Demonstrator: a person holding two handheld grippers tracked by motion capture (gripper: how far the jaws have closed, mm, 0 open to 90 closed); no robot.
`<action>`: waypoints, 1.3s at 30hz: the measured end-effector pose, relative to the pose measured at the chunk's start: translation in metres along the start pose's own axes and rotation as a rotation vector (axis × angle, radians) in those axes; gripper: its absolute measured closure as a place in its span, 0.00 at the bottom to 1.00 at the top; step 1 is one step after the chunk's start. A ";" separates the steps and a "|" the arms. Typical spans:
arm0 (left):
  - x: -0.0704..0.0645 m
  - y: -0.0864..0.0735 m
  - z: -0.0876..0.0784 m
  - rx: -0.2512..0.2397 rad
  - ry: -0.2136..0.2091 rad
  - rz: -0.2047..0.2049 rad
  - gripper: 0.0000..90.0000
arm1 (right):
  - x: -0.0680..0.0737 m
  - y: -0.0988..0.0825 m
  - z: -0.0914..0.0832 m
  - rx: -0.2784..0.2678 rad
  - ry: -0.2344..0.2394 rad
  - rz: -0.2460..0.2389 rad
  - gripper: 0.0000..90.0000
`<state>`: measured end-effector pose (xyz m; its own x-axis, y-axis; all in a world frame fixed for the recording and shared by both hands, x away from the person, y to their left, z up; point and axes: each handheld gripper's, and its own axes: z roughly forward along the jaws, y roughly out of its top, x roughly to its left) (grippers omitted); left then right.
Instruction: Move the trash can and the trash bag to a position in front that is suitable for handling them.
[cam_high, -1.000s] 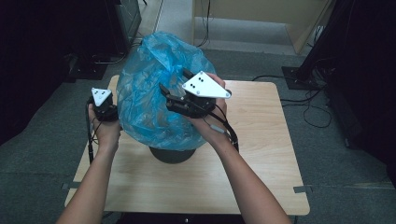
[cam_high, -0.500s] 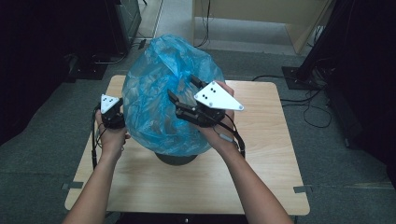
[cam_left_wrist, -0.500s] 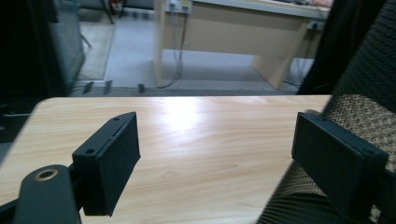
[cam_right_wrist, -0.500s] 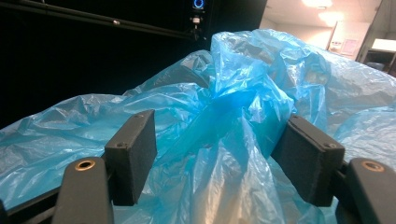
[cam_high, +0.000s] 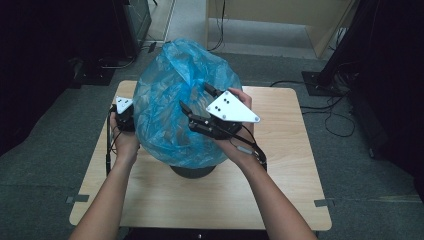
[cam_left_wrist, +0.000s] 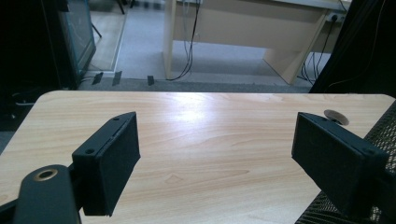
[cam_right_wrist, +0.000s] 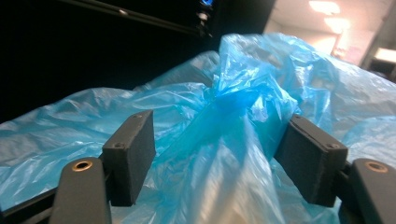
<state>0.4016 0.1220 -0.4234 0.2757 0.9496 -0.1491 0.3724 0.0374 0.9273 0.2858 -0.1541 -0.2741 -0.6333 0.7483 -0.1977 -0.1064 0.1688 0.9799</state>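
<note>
The left tongs (cam_high: 124, 111) sit at the left flank of the blue bag (cam_high: 175, 115), held in the person's left hand (cam_high: 125, 142), with the grey plate on top just showing beside the plastic. In the left gripper view the two black jaws stand spread apart, with nothing between them — beyond them lies bare wooden table (cam_left_wrist: 210, 140), and a bit of black mesh shows at the right edge by the right-hand jaw.

The bag swells up between the two tongs, puffed and crinkled, its gathered top rising on the far side. It covers a dark round bin (cam_high: 192, 171), whose base shows under the plastic on the near side, between the person's forearms.

The right tongs (cam_high: 197, 105) rest against the right flank of the bag, held in the right hand (cam_high: 240, 145), the grey three-cornered plate facing up and the jaws pointing left and away into the plastic. In the right gripper view the jaws (cam_right_wrist: 219, 163) stand spread, and a bunched ridge of blue plastic runs up between them. The right-hand pad looks to be touching the folds, while the left-hand pad stands a little clear — so the plastic lies between the jaws but is not pinched.
</note>
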 end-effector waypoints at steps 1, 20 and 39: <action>-0.001 -0.001 -0.001 -0.004 -0.013 -0.004 0.18 | 0.001 0.000 -0.001 -0.007 0.008 -0.005 0.33; -0.024 -0.018 -0.023 -0.022 -0.098 0.026 0.18 | 0.001 -0.008 -0.031 -0.069 -0.046 -0.073 0.37; -0.075 -0.049 -0.074 -0.088 -0.116 0.083 0.18 | -0.040 -0.015 -0.075 -0.066 0.058 -0.045 0.38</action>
<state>0.2966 0.0723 -0.4324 0.4045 0.9085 -0.1051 0.2670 -0.0074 0.9637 0.2552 -0.2354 -0.2790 -0.6697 0.7022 -0.2415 -0.1848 0.1574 0.9701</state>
